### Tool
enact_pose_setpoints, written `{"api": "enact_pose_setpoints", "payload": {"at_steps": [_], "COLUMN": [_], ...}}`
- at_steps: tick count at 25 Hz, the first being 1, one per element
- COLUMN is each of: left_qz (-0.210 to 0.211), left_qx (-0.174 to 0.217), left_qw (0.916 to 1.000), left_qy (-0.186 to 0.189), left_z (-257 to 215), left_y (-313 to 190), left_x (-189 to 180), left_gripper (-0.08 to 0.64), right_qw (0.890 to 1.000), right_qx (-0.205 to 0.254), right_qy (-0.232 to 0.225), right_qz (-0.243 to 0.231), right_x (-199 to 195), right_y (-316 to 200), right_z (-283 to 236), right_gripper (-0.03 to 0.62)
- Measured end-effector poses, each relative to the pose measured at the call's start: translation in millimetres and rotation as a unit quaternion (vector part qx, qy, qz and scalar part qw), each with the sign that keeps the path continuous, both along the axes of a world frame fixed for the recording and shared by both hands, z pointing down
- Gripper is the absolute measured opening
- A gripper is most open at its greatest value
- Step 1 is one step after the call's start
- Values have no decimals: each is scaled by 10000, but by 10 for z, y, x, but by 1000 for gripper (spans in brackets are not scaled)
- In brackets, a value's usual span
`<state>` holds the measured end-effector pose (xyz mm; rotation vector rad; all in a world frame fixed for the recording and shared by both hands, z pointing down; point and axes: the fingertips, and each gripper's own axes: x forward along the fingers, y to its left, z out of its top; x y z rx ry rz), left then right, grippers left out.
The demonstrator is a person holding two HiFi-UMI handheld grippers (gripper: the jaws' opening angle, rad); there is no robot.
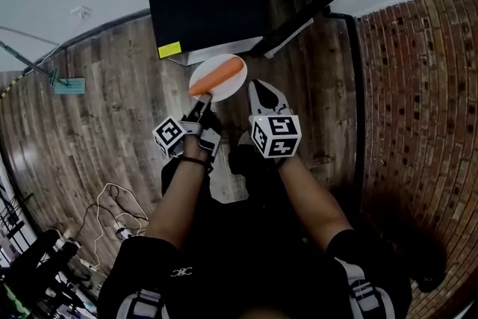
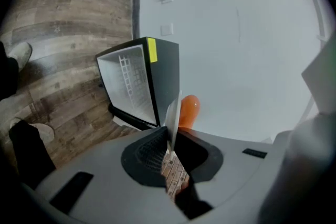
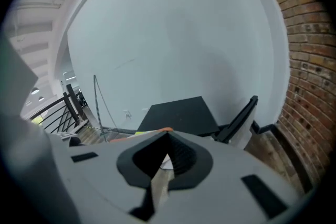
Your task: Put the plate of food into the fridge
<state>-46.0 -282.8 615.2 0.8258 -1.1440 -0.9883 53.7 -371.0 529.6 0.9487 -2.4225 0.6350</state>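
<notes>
Wood-plank floor (image 1: 89, 108) runs to a white wall at the far side, with a brick wall (image 1: 426, 101) on the right. A low black fridge (image 1: 205, 7) stands on the floor against the far wall, its door (image 1: 299, 20) swung open to the right, and a white wire shelf (image 2: 128, 78) shows inside. A person stands over it with a claw in each hand. The left claw (image 1: 200, 107) is clenched on the near rim of a white plate (image 1: 228, 82), which is held in the air just in front of the fridge and carries one carrot (image 1: 216, 76). The right claw (image 1: 260, 90) has its jaws closed together just beside the plate's right rim; whether it touches the rim cannot be told. The step in hand looks like bringing the plate to the fridge opening. A one-sided rim grip lets the plate sag, so it should be kept level to stop the carrot rolling. It should be guided onto the shelf, staying left of the open door, with the right claw steadying the free rim if needed.
</notes>
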Motion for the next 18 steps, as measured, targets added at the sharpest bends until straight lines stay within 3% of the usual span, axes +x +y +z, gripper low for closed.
{"api": "enact_pose_setpoints", "payload": {"at_steps": [11, 18], "left_qz": [-3, -472], "left_qx": [42, 130], "left_qw": [9993, 9983], "left_qy": [-360, -315], "left_z": [2767, 3942], "left_y": [-310, -630], "left_x": [-308, -592], "left_gripper": [40, 40], "right_qw": [9946, 9893], "right_qx": [913, 1044], "right_qy": [-137, -518], "right_qz": [-482, -879], "right_x": [-572, -965], "right_y": [-500, -583], "right_z": [2437, 3266], "right_gripper": [12, 13]}}
